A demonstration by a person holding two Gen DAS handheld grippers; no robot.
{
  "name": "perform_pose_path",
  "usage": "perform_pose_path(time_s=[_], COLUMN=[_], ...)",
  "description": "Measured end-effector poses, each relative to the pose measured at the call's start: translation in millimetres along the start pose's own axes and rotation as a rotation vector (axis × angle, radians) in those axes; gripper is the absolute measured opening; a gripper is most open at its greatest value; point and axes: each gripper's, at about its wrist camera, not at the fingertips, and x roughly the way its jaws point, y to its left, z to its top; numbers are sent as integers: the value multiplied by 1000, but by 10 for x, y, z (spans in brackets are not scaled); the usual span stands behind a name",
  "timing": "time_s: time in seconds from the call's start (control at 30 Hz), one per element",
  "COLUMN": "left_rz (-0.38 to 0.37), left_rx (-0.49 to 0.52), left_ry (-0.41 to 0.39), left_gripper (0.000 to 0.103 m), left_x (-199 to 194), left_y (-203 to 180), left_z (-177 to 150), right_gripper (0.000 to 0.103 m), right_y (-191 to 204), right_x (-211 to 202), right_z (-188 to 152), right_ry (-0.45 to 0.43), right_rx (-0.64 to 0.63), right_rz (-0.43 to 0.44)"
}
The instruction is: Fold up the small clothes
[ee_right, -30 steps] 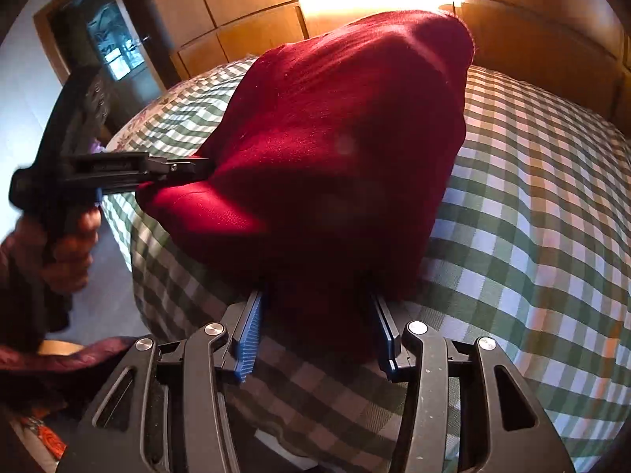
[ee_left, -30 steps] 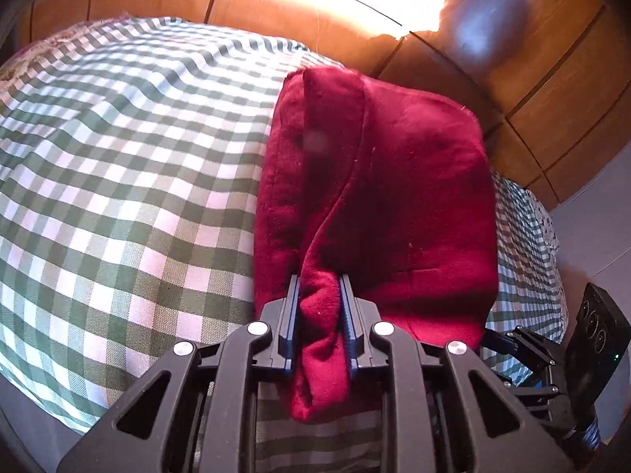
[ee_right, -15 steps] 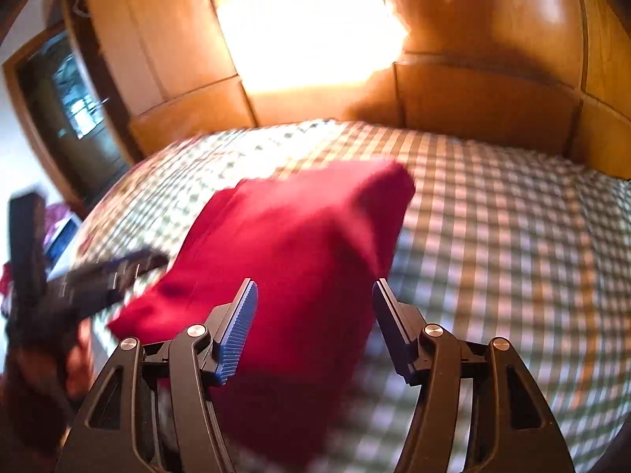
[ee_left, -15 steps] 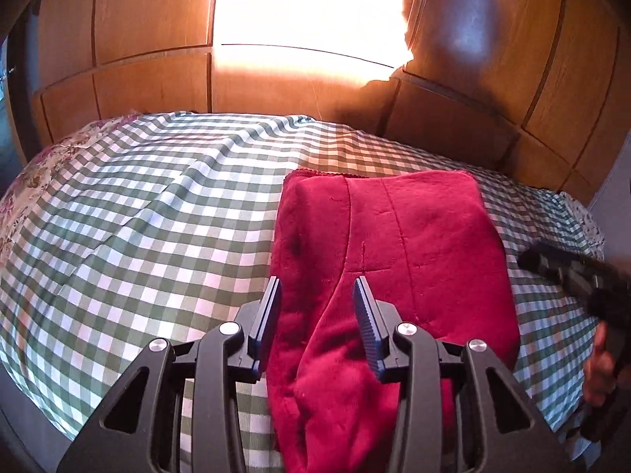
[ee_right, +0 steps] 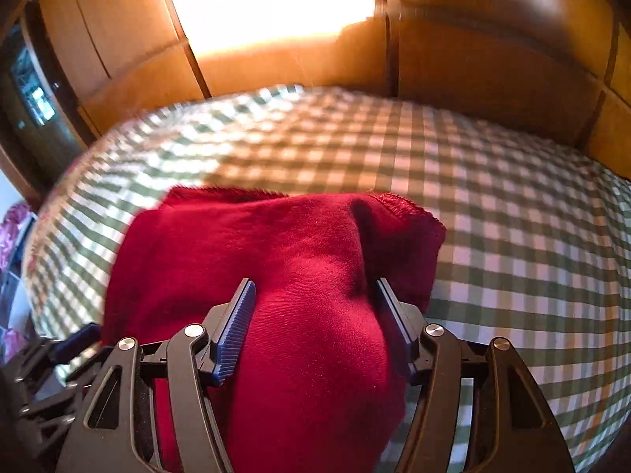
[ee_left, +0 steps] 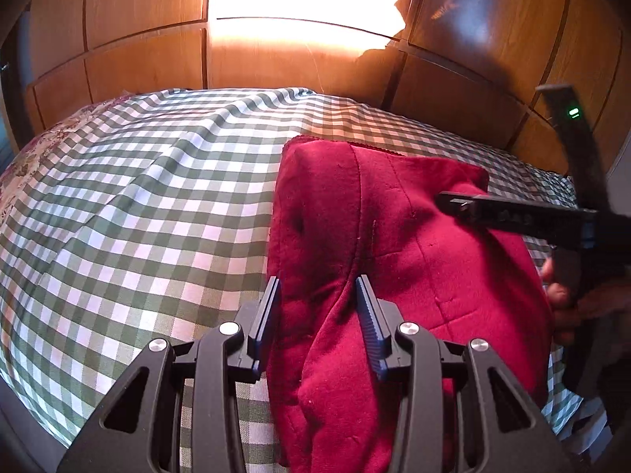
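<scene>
A second ago our left gripper (ee_left: pixel 317 311) pinched the red cloth (ee_left: pixel 394 260); now both it and the right gripper (ee_right: pixel 313 315) are spread, the cloth lying folded on the bed (ee_left: pixel 138 216) toward 12 o'clock, suggesting this fold is done.

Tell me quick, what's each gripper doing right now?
Left gripper: open, fingers straddling a ridge of the folded dark red fleece garment.
Right gripper: open, fingers either side of the garment, not clamped.
</scene>
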Motion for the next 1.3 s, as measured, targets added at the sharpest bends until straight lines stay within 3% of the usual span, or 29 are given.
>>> perform_pose_path(time_s=[0.1,0.27,0.37,0.57,0.87,1.07,1.23,1.3], left_rz=[4,-5,0,23,19,5,-49,-115], left_rx=[4,-9,-10,-28,-24,-17,-31,-58], left_ry=[-3,-6,-9,-37,-47,-43,-10,6], left_gripper=[39,39,40,59,68,69,69,69], left_x=[10,-48,-91,-207,-289,-315,-252,-221], left_y=[-3,6,4,72,127,134,213,282], left_z=[-47,-77,-97,-147,-169,-161,-149,-132], right_gripper=[70,72,84,89,89,89,90,90], right_y=[20,-22,-86,-283,-603,-643,-650,-660], right_x=[186,90,3,-245,-372,-434,-427,-411], right_z=[-58,-77,-88,-260,-645,-846,-993,-1042], right_ry=[-12,-45,-70,-108,-73,-53,-40,-37], right_rx=[-10,6,50,155,304,330,357,374], right_rz=[-28,-6,7,86,278,365,418,439])
